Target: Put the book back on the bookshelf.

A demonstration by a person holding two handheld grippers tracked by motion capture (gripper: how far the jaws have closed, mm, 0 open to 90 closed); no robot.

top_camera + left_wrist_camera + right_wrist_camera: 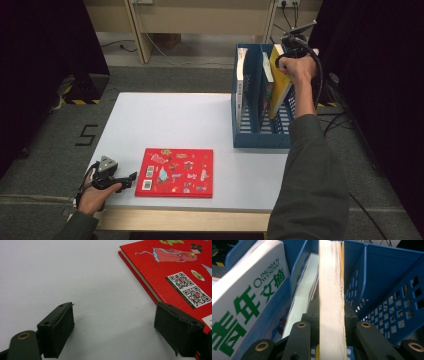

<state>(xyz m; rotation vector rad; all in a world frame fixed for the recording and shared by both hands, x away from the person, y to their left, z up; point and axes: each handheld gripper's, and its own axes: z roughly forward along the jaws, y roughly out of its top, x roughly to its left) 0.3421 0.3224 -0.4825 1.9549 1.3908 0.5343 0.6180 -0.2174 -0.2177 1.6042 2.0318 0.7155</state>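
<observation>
My right gripper (287,56) is clamped on the top edge of the yellow book (279,82), holding it upright over the rightmost slot of the blue file rack (260,137) at the table's (190,120) far right corner, so I judge it can slide down cleanly between the dividers. A white magazine (249,297) already stands in the leftmost slot. My left gripper (131,179) rests with jaws spread and empty at the near left edge, just beside the flat red book (175,172), ready to take it next.

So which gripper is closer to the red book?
Left. The left gripper rests open on the table right beside the red book; the right gripper is far off at the blue rack, clamping a yellow book.
</observation>
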